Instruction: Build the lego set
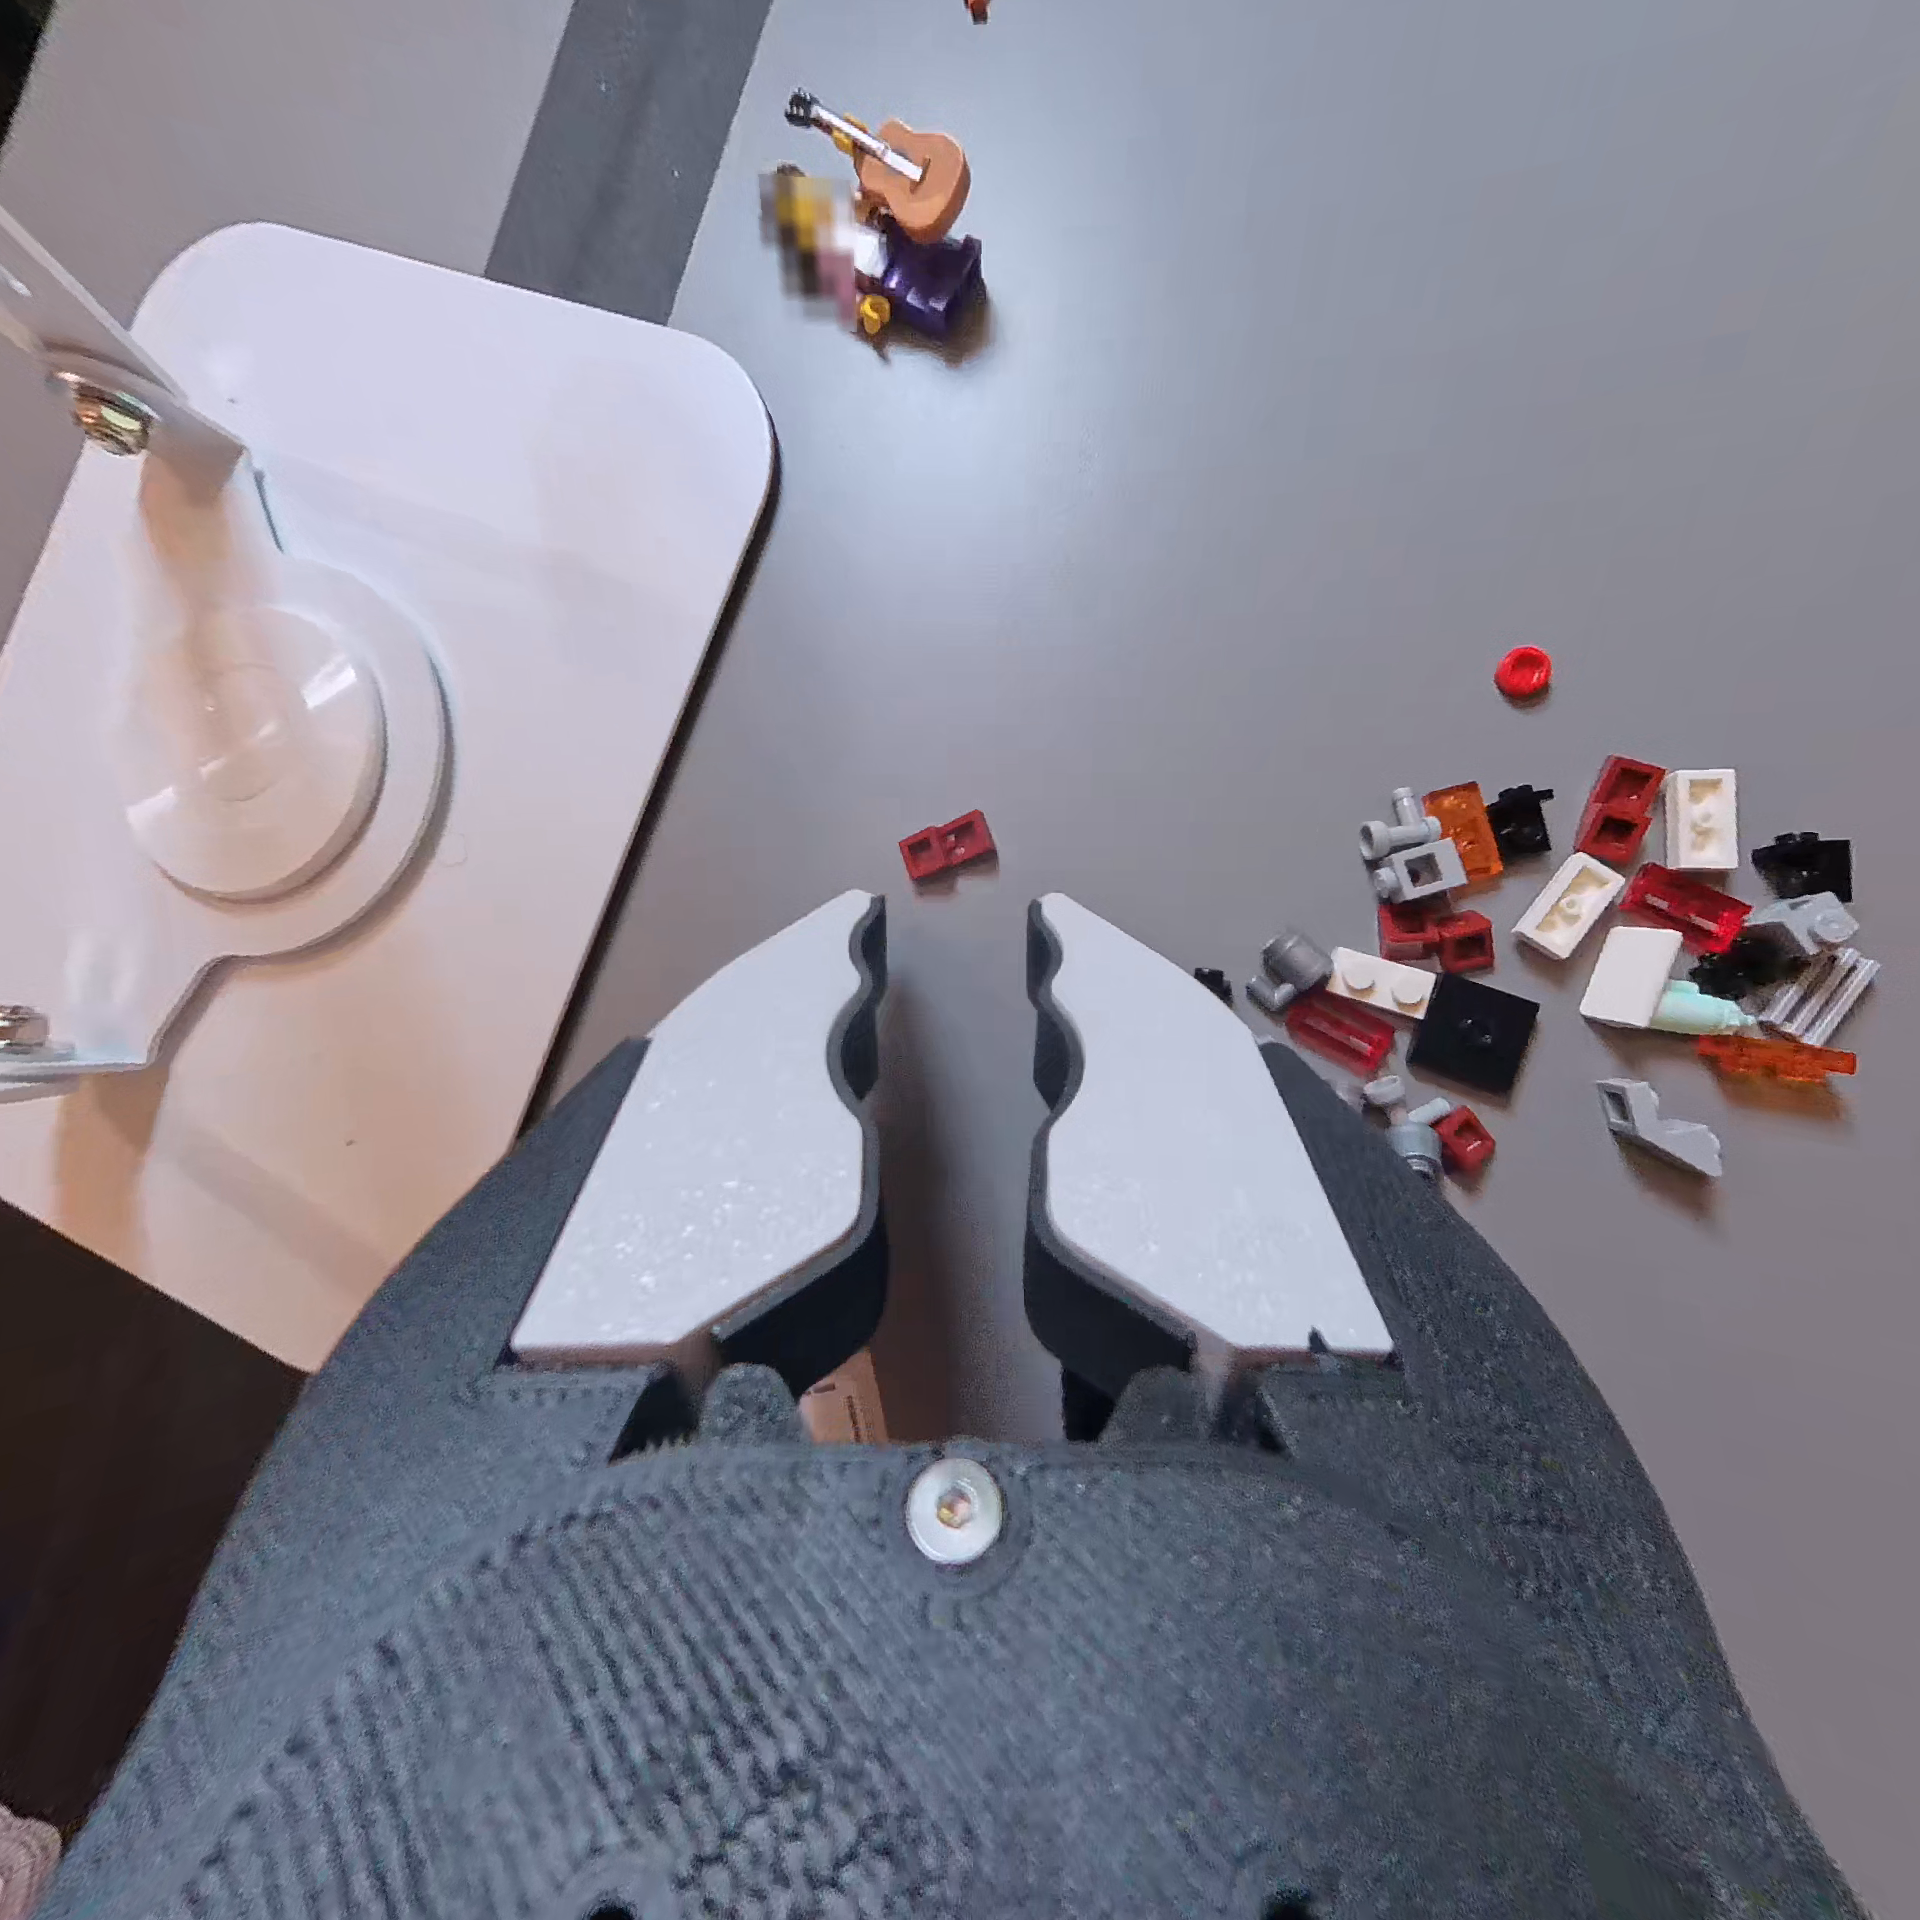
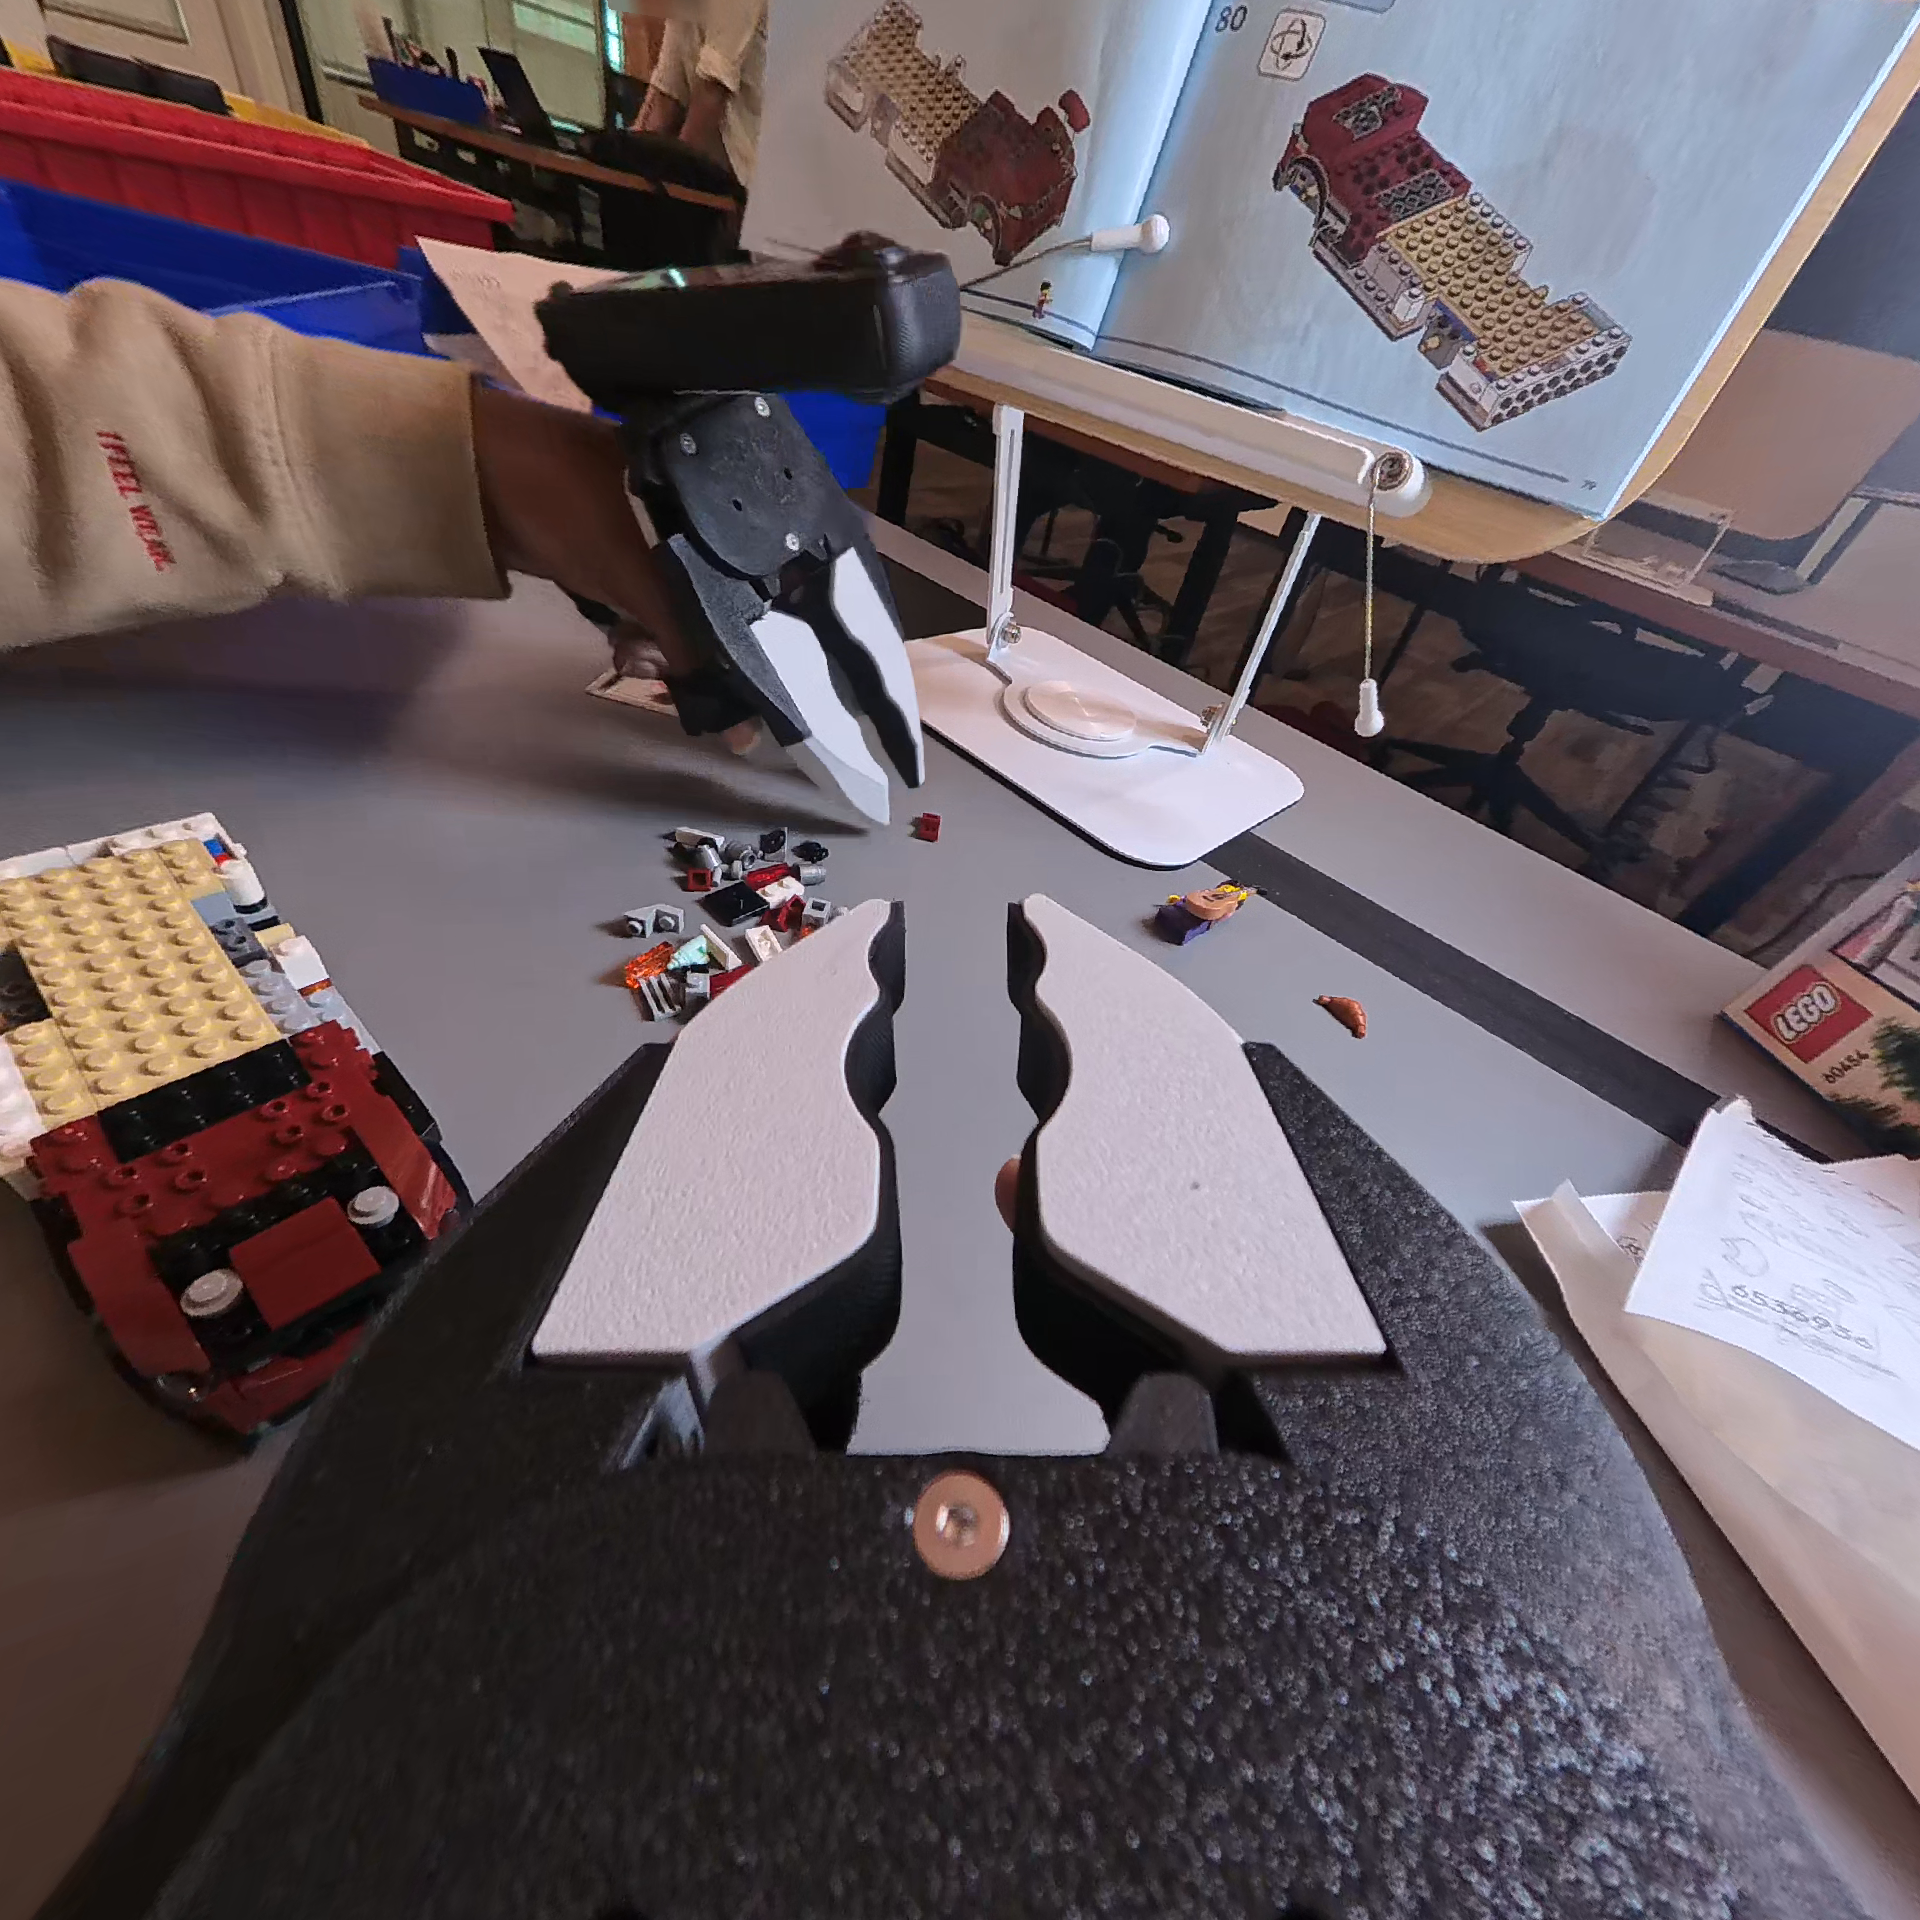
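Observation:
My left gripper [image 1: 956, 914] is open and holds nothing; it hangs just above the grey table. A small dark red plate [image 1: 945, 844] lies loose on the table just beyond its fingertips, apart from them. The same gripper [image 2: 894, 800] and red plate [image 2: 928, 826] show in the right wrist view. My right gripper [image 2: 954, 914] is open and holds nothing above the table. A pile of small loose bricks [image 1: 1579, 935] lies right of the left gripper; it also shows in the right wrist view [image 2: 727, 914]. The part-built tan, black and dark red model [image 2: 177, 1091] sits at the left.
A white stand base [image 1: 364, 644] lies left of the left gripper and carries the open instruction booklet [image 2: 1351, 208]. A minifigure with a guitar [image 1: 894, 229], a red round piece [image 1: 1523, 672], a brown croissant piece [image 2: 1342, 1010], a set box [image 2: 1829, 1018] and paper bags [image 2: 1766, 1309] are around. Left tips to right tips: about 20 cm.

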`<action>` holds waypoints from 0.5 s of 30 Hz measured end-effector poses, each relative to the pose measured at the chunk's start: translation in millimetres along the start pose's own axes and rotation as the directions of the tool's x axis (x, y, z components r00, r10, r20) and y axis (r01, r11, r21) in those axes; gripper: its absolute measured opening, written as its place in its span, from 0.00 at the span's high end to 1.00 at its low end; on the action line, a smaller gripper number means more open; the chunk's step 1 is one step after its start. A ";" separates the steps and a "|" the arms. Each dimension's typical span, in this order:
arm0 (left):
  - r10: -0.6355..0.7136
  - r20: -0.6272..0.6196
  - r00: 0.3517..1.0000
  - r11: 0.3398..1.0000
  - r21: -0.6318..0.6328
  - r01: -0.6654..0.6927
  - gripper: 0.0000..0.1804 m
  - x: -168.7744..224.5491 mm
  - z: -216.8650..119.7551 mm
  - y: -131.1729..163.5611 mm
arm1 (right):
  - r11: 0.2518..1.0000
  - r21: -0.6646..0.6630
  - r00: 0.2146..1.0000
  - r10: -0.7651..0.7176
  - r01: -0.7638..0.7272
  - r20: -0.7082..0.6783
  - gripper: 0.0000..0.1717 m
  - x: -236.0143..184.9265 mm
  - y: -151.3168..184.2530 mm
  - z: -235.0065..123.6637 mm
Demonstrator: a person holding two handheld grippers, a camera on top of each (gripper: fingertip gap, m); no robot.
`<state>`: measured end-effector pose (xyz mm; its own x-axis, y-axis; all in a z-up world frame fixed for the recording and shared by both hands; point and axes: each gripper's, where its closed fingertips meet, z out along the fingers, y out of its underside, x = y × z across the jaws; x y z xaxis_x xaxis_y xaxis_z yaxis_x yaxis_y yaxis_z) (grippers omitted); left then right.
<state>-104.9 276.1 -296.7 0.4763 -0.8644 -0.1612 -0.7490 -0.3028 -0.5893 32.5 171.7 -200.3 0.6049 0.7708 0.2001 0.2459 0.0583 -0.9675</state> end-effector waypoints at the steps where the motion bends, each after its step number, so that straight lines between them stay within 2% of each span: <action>1: 0.004 -0.027 1.000 1.000 -0.017 -0.004 0.83 -1.8 3.6 0.5 | 1.000 -0.002 1.000 -0.005 0.005 -0.002 0.89 0.1 0.3 -0.2; 5: 0.080 -0.209 0.975 0.995 -0.035 -0.090 0.78 3.7 6.9 -1.0 | 1.000 -0.004 1.000 -0.011 0.011 -0.007 0.89 2.0 0.2 -1.0; 8: 0.101 -0.312 0.945 0.991 -0.049 -0.122 0.80 8.9 7.6 -0.9 | 1.000 -0.004 1.000 -0.008 0.008 -0.006 0.89 2.7 0.4 -0.8; 15: 0.168 -0.355 0.920 0.978 -0.058 -0.200 0.86 8.2 8.8 -1.6 | 1.000 -0.004 1.000 -0.009 0.009 0.001 0.89 1.8 0.1 -0.6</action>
<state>-95.7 273.0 -304.0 0.1492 -0.9882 0.0338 -0.8546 -0.1461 -0.4984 34.1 172.7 -200.0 0.6018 0.7709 0.2089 0.2547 0.0627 -0.9650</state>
